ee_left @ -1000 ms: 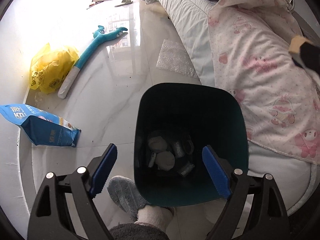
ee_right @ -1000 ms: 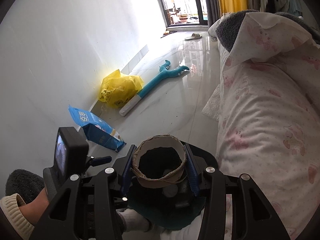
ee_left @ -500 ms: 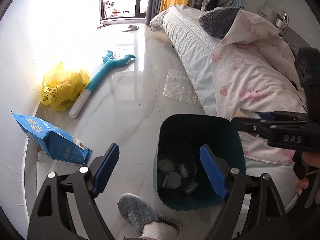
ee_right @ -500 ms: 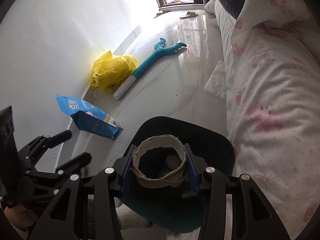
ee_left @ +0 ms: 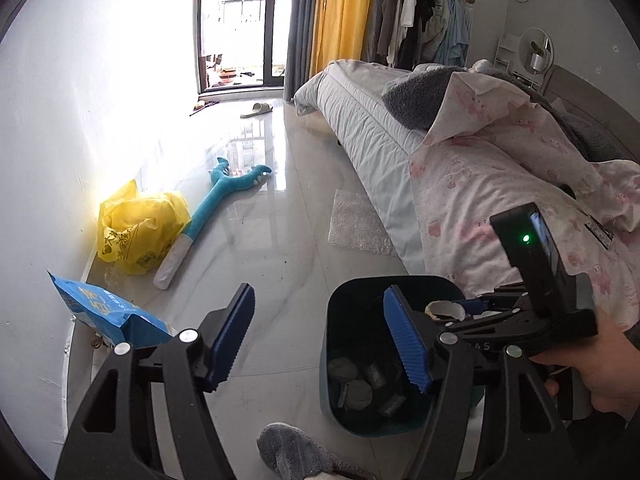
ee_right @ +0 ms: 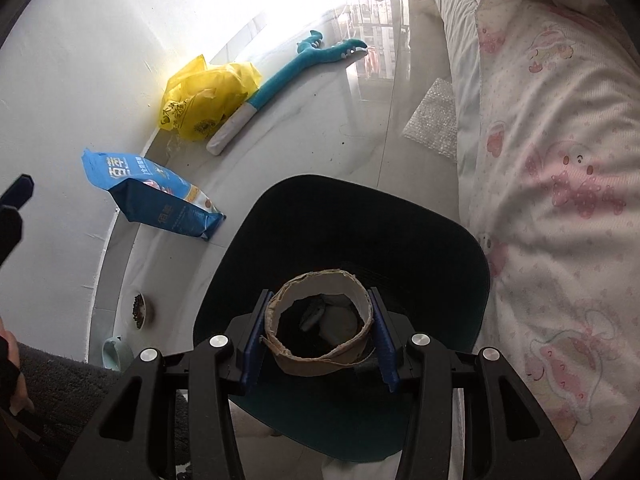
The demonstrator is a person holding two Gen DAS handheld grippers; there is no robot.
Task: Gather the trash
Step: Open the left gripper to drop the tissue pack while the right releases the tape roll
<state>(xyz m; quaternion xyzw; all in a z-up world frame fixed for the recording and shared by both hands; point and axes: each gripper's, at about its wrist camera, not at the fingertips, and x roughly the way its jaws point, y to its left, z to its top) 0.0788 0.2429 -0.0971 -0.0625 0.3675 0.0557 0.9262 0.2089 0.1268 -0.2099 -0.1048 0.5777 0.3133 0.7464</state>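
Glossy bedroom floor, dark bin directly under right tool clamping cardboard ring, left tool empty, closing.

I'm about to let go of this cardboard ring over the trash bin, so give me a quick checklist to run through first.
1. Cardboard ring gripped: ok, the right tongs press it on both sides.
2. Ring over the bin opening: ok, the right wrist view looks through the ring at trash inside.
3. Room in the bin: ok, trash only covers the bottom.
4. Left tongs out of the way: ok, empty, jaws closing, over the floor and the bin's near edge.
5. Height above the rim: cannot tell.
6. Bin stable: ok, upright on the floor beside the bed.
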